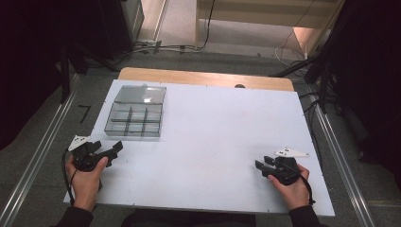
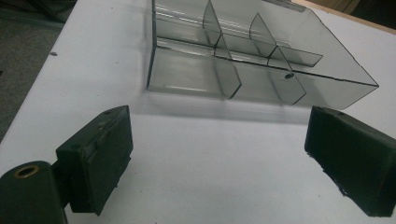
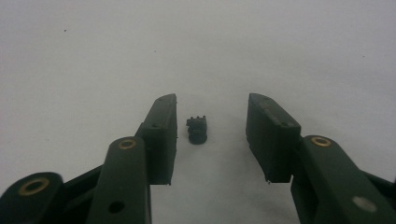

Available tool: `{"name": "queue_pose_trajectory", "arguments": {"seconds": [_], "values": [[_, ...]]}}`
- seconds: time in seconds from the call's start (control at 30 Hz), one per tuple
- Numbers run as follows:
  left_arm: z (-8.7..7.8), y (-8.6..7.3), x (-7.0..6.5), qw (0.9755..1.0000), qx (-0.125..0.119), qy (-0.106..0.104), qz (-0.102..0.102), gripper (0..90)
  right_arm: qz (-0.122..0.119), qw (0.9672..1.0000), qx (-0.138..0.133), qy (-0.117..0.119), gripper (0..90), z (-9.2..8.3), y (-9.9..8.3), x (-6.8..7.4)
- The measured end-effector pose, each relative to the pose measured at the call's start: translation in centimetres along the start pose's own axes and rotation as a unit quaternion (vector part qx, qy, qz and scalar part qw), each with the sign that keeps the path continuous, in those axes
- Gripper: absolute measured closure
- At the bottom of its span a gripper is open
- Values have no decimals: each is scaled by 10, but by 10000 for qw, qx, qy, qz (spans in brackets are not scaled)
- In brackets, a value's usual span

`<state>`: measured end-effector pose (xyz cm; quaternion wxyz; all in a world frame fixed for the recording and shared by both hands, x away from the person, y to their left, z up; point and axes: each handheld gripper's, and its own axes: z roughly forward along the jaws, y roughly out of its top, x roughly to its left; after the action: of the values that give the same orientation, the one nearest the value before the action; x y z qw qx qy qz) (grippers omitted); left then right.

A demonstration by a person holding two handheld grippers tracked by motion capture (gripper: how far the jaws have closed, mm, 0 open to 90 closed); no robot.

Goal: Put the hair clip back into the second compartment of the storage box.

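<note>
On the white rectangular surface a person holds one black two-jaw tool in each hand. The left tool is at about 8 o'clock on the surface, and in the left gripper view its jaws stand wide apart with nothing between them. It points toward the clear plastic organizer box with inner dividers, which sits at about 10 o'clock, near the far left corner. The lid of the box is lifted back, so the compartments are open from above; they look empty, though the far ones are hard to judge. The box is just ahead of the left tool but apart from it, probably so that this tool can steady it when needed.

The right tool is at about 4 o'clock, low over the surface. In the right gripper view its jaws are also apart, and a small black plastic part lies on the surface between them, touching neither one. This placement suggests that the right tool is lined up to close on the small part. The part is well apart from the box, across the surface.
</note>
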<state>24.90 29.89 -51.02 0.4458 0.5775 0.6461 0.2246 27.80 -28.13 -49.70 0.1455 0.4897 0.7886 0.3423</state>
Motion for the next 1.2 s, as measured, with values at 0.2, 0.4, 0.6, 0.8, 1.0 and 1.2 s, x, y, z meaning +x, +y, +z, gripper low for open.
{"name": "queue_pose_trajectory", "arguments": {"seconds": [0.2, 0.4, 0.6, 0.8, 1.0, 1.2], "values": [[1, 0, 0, 10000, 21, -7, -3, 86, -26, 10000, 29, 72, 642, 3, 0, 3], [1, 0, 0, 10000, 20, -14, -6, 86, -77, 9999, 97, 82, 754, 6, 0, 5], [1, 0, -1, 10000, 44, -29, 19, 86, -137, 9998, 109, 20, 776, 7, 1, 7], [1, 0, -1, 10000, 43, -30, 23, 87, -219, 9996, 65, 149, 776, 9, 5, 17], [2, -1, -1, 10000, 44, -33, 26, 86, -286, 9994, 58, 182, 776, 11, 9, 24], [2, -1, -1, 10000, 46, -37, 22, 86, -279, 9992, -12, 289, 776, 11, 15, 31]]}}
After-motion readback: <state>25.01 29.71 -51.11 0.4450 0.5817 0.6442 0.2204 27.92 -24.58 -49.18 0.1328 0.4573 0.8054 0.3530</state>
